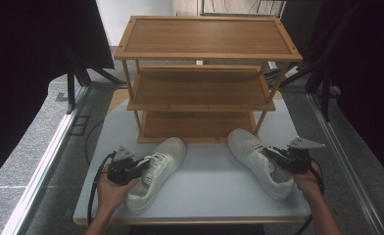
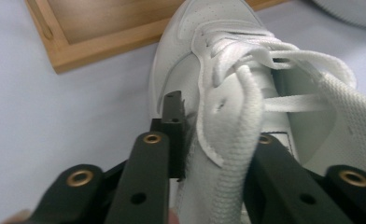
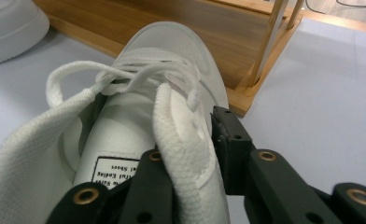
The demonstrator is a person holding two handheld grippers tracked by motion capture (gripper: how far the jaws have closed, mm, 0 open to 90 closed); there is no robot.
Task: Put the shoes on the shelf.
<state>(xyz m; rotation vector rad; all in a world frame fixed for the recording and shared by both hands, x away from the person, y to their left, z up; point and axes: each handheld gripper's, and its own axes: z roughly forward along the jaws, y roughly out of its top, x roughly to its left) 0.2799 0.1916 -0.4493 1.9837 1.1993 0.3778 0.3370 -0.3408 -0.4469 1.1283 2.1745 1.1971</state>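
Note:
Two white lace-up sneakers lie on the pale table in front of a wooden shoe rack. The left sneaker points toward the rack, and my left gripper is shut on its side wall by the opening. In the left gripper view one finger presses outside the left sneaker, the other sits inside. The right sneaker is held the same way by my right gripper. In the right gripper view the outer finger clamps the collar of the right sneaker.
The rack has three shelves, all bare; its bottom shelf is just beyond the shoe toes. The table has open surface between the shoes. Dark curtains and stand legs flank the rack. The front edge is near the person's hands.

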